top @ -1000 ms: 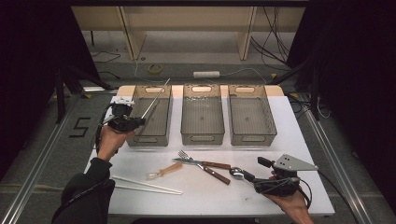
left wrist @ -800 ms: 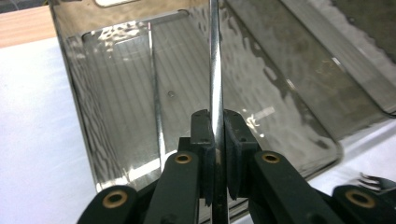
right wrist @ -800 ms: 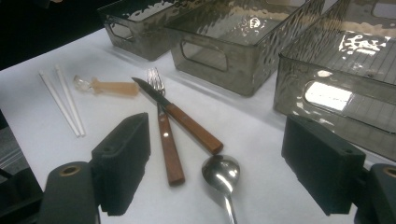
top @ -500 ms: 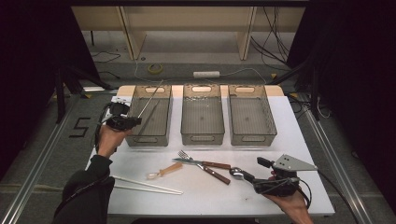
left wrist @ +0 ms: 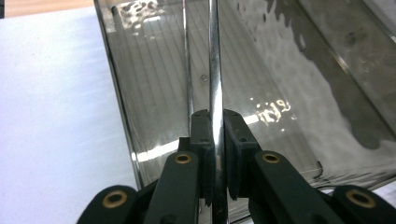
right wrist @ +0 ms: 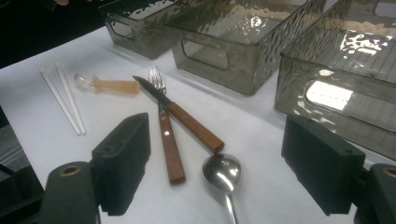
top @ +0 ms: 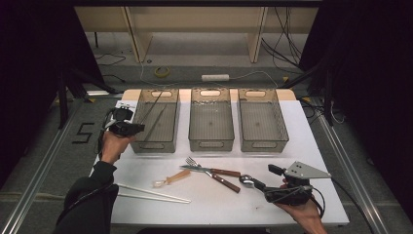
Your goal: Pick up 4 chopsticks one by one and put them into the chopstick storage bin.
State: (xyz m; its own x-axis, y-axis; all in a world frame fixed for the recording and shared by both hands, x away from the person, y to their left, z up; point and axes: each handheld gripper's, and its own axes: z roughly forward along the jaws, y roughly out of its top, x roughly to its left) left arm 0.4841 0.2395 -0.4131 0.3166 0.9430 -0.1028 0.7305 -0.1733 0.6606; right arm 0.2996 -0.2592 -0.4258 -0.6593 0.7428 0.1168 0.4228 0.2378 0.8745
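Left hand-held gripper (left wrist: pixel 215 154) pinching metal chopsticks (left wrist: pixel 214 70) over left bin (top: pixel 157 119); right hand-held gripper (right wrist: pixel 224 172) spread around spoon (right wrist: pixel 222 173).

Three bins (top: pixel 210 122) stand side by side behind knife (top: pixel 214 171), fork (top: pixel 210 173), spoon (top: pixel 248 181); chopsticks (top: pixel 151 193) lie left.

In the left gripper view the thin polished metal rod (left wrist: pixel 214 70) runs off the top edge and drops out of sight between the black pads below, so neither end can be made out. The smoky translucent plastic bin (left wrist: pixel 289 93) behind it is cut off at the top and right. In the right gripper view the shiny steel spoon (right wrist: pixel 222 173) loses its handle at the bottom edge. In the high view the pale wood-handled scoop (top: pixel 170 178) is too small to tell clearly.
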